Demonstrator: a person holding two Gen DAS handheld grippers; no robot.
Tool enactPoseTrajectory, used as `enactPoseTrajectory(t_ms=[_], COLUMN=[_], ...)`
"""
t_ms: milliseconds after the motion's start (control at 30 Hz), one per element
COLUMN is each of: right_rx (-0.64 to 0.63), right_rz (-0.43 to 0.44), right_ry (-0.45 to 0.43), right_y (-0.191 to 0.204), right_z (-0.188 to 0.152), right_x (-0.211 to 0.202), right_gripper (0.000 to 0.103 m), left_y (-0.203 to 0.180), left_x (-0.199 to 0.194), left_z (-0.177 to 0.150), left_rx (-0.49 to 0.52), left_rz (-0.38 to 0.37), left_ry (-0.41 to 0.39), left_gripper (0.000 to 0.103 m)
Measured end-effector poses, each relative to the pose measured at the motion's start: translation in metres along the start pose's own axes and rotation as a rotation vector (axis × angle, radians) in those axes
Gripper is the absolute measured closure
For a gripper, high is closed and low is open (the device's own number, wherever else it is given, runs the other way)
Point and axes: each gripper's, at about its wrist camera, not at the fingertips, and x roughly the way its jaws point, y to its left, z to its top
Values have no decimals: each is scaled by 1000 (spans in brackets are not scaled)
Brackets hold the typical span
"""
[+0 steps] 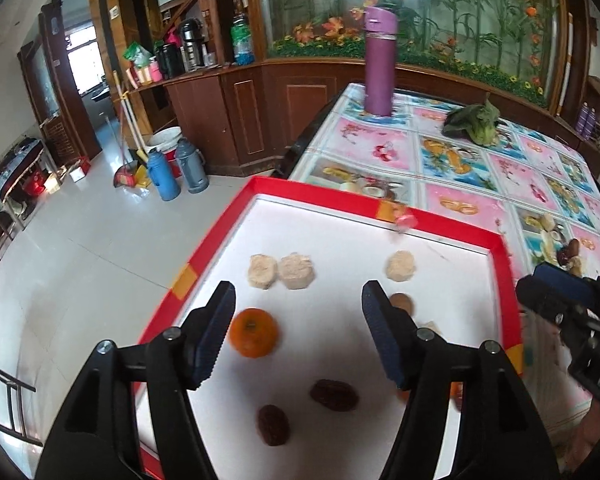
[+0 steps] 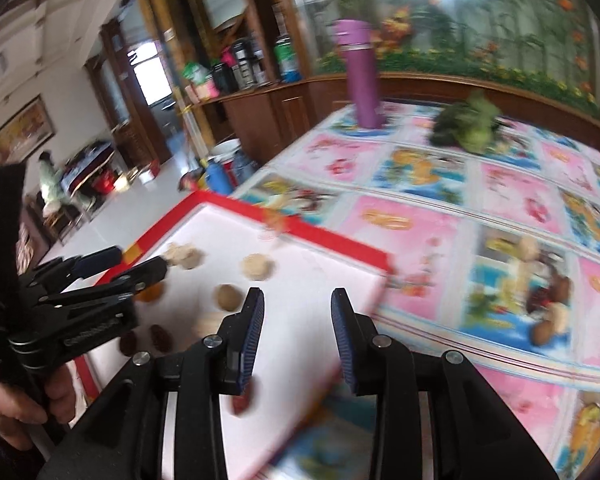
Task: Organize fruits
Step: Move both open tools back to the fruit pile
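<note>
Right gripper [image 2: 297, 336], jaws spread and empty, nearer the loose heap of dark dates and pale fruit pieces [image 2: 550, 312] on the patterned desk, off right of the red-rimmed white tray [image 2: 332, 236]; left gripper [image 1: 298, 334] likewise spread over the tray.

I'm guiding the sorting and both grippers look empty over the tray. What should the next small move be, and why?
Probably swing the open right gripper right, toward the small pile of loose fruit on the patterned tablecloth. That pile lies outside the red-rimmed tray, where the orange, dates and pale slices already sit. The left gripper hangs open over them, holding nothing.
</note>
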Motion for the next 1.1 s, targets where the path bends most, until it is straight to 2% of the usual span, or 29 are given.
enactPoseTrajectory(t_ms=[267, 433, 500, 600, 667, 800, 867, 967, 1100], right_rx=[144, 266, 289, 325, 319, 320, 322, 325, 406], right_rz=[-119, -141, -135, -78, -87, -103, -89, -76, 13], right_ry=[-59, -18, -12, 19, 46, 71, 69, 70, 82], right_y=[-97, -155, -164, -172, -173, -175, -179, -185, -203], right_z=[-18, -19, -17, -10, -8, -13, -13, -14, -16], right_x=[-57, -60, -55, -39, -29, -18, -16, -16, -19], right_gripper=[69, 69, 69, 70, 76, 81, 81, 87, 89], left_y=[-75, -131, -147, -164, -171, -177, -182, -190, -207], left_x=[-18, -20, -18, -16, -14, -11, -9, -6, -1], left_z=[4, 3, 2, 0, 0, -1, -1, -1, -1], left_rx=[144, 237, 263, 289, 298, 307, 309, 316, 342], left_rz=[-151, -238, -259, -281, -288, -290, -296, -312, -337], left_ry=[-13, 16, 32, 62, 76, 90, 96, 107, 114], left_gripper=[35, 35, 35, 35, 35, 35, 35, 35, 35])
